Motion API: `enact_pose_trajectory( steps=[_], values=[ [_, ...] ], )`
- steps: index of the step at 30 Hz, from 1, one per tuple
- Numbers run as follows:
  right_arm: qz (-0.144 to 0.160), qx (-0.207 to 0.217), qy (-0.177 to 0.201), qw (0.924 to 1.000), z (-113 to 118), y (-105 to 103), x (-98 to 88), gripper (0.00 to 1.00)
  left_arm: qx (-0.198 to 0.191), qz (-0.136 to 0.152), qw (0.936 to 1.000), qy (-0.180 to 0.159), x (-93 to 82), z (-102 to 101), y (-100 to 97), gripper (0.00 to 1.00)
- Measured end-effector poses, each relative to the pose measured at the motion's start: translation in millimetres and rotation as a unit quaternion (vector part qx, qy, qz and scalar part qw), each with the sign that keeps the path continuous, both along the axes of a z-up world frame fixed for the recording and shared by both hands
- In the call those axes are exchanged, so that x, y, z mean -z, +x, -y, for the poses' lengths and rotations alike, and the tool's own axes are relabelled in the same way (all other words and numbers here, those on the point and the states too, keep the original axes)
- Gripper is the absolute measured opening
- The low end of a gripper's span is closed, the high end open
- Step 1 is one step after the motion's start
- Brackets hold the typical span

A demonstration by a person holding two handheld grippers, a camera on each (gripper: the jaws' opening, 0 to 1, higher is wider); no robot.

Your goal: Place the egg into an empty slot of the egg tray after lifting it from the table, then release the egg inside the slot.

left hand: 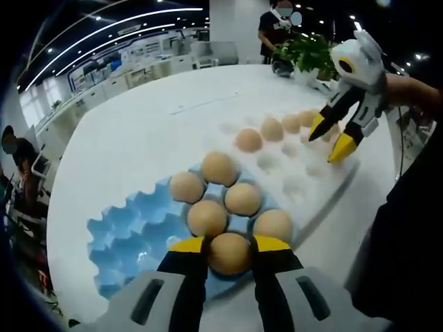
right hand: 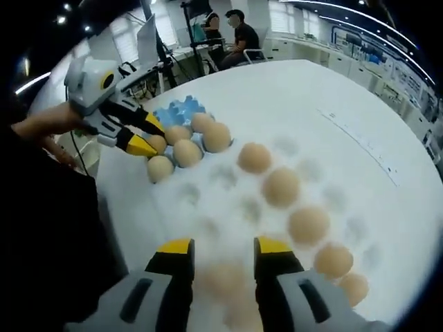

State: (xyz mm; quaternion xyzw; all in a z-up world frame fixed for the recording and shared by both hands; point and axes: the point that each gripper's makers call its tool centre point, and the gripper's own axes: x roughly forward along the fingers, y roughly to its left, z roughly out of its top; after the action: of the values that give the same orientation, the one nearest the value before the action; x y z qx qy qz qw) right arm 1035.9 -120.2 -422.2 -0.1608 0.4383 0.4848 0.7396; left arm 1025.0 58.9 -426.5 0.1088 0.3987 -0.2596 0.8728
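My left gripper point(left hand: 228, 243) is shut on a tan egg point(left hand: 229, 253) at the near edge of the blue egg tray point(left hand: 128, 232). Several more eggs fill the slots just beyond it. A white egg tray point(right hand: 221, 176) lies next to the blue one, with a row of eggs point(right hand: 282, 187) along one side. My right gripper point(right hand: 223, 246) stands open low over the white tray, with a blurred egg point(right hand: 225, 280) between its jaws. That right gripper point(left hand: 331, 138) also shows at the far end of the white tray point(left hand: 304, 183). From the other side, the left gripper point(right hand: 147, 135) is seen at the blue tray point(right hand: 176, 111).
Both trays rest on a round white table point(left hand: 138, 131). A potted plant point(left hand: 308, 52) stands at the table's far edge. People sit and stand at desks beyond the table. The holder's dark sleeve point(left hand: 408, 242) is close on the right.
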Motion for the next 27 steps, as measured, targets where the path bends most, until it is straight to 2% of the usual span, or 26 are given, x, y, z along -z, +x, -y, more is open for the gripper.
enact_pose_trajectory(
  steps=[4, 7, 10, 15, 16, 22, 27],
  values=[
    [0.012, -0.037, -0.041, 0.9984, 11.9, -13.2, 5.0, 0.33, -0.002, 0.002, 1.0000, -0.002, -0.6, 0.3, -0.2, 0.24],
    [0.012, -0.054, -0.052, 0.9971, 15.5, -23.1, 8.5, 0.33, -0.002, 0.004, 1.0000, -0.003, -1.1, 0.6, -0.2, 0.24],
    [0.027, -0.064, -0.058, 0.9959, 16.6, -19.9, 8.7, 0.32, -0.004, 0.007, 1.0000, -0.005, -1.5, 0.8, -0.4, 0.24],
    [0.043, -0.094, -0.092, 0.9905, 19.2, -18.0, 18.8, 0.31, -0.005, 0.009, 0.9999, -0.008, -2.0, 1.4, -0.4, 0.24],
    [0.034, -0.083, -0.093, 0.9917, 18.3, -18.2, 17.7, 0.31, -0.006, 0.010, 0.9999, -0.009, -2.0, 1.4, -0.4, 0.24],
    [0.025, -0.071, -0.105, 0.9916, 18.8, -16.5, 21.5, 0.31, -0.004, 0.015, 0.9998, -0.013, -1.5, 4.0, -0.5, 0.24],
    [0.019, -0.072, -0.126, 0.9892, 18.1, -16.6, 23.6, 0.30, -0.015, 0.019, 0.9995, -0.022, -2.1, 3.1, -0.3, 0.24]
  ],
)
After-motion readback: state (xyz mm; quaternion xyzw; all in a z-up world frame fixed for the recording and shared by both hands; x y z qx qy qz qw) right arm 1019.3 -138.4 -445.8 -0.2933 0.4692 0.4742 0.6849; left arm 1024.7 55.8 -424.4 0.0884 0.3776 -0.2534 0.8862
